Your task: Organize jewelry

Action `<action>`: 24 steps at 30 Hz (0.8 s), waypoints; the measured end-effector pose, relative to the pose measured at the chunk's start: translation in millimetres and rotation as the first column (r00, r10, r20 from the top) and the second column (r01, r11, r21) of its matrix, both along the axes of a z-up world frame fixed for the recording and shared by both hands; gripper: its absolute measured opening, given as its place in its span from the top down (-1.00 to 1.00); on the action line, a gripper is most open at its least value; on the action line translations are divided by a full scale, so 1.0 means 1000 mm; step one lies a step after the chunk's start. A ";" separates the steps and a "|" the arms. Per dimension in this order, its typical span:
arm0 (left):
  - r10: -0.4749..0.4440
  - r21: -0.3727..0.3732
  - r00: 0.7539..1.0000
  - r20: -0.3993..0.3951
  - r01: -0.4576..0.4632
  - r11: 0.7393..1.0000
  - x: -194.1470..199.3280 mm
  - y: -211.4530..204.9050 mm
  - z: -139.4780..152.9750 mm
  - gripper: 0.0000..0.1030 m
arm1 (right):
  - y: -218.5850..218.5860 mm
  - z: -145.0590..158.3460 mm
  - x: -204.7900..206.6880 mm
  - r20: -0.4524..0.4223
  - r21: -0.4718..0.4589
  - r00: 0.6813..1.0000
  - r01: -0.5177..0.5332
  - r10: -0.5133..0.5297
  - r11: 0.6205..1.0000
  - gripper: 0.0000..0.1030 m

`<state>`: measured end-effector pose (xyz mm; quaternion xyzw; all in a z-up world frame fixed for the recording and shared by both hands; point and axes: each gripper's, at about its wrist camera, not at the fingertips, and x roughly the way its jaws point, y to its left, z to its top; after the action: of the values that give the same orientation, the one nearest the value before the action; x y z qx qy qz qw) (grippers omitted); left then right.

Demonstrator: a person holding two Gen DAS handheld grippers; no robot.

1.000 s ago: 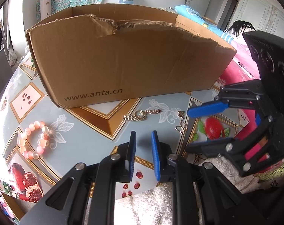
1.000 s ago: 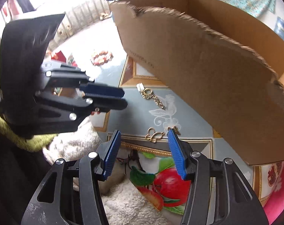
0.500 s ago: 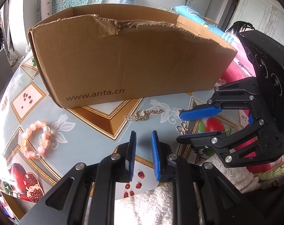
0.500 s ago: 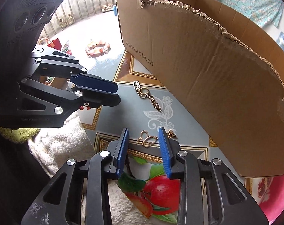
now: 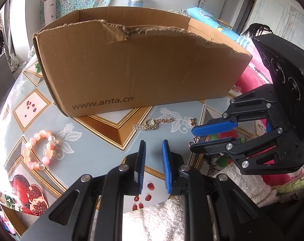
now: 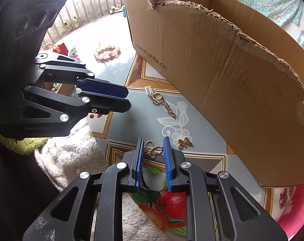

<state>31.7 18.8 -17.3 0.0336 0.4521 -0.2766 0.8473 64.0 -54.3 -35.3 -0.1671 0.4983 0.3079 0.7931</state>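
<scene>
**Gold knot charm in the pinch, and it could skid**

Gold knot charm [image 6: 153,151] lies flat on the patterned tablecloth [image 6: 131,104], between the right gripper [image 6: 153,150] pads. The jaws have just been closing to a narrow gap, and I cannot tell whether they bite yet. It's thin wire, so it may slip out. The butterfly charm [image 6: 184,143] sits just beside and risks a nudge. Left gripper [image 5: 153,150] hovers narrow and empty. The cardboard box [image 6: 222,76] waits nearby.
</scene>
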 end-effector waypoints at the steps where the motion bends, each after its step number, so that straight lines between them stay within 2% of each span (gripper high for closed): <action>1: 0.000 0.001 1.000 0.001 0.000 1.000 0.000 -0.001 0.000 0.70 | -0.001 0.001 0.000 0.001 0.002 1.000 0.003 -0.003 1.000 0.67; 7: -0.027 -0.011 1.000 0.009 0.027 1.000 -0.001 -0.008 0.005 0.70 | -0.019 0.017 -0.005 0.022 0.025 0.998 0.062 -0.063 0.998 0.67; 13: -0.142 -0.012 0.990 0.026 0.142 0.990 0.000 -0.041 0.006 0.70 | -0.053 0.028 -0.014 0.042 0.054 0.975 0.216 -0.219 0.975 0.67; 18: -0.211 0.043 0.977 0.024 0.209 0.977 0.006 -0.072 0.000 0.64 | -0.075 0.033 -0.026 0.044 0.097 0.945 0.320 -0.325 0.942 0.67; 24: -0.219 0.128 0.975 0.040 0.212 0.969 0.011 -0.093 -0.005 0.63 | -0.092 0.032 -0.032 0.033 0.149 0.926 0.367 -0.375 0.918 0.67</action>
<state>42.3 -74.0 -22.4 0.1422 0.4391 -0.3376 0.8204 32.2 -146.6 -3.7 -0.0226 0.4737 0.1810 0.8616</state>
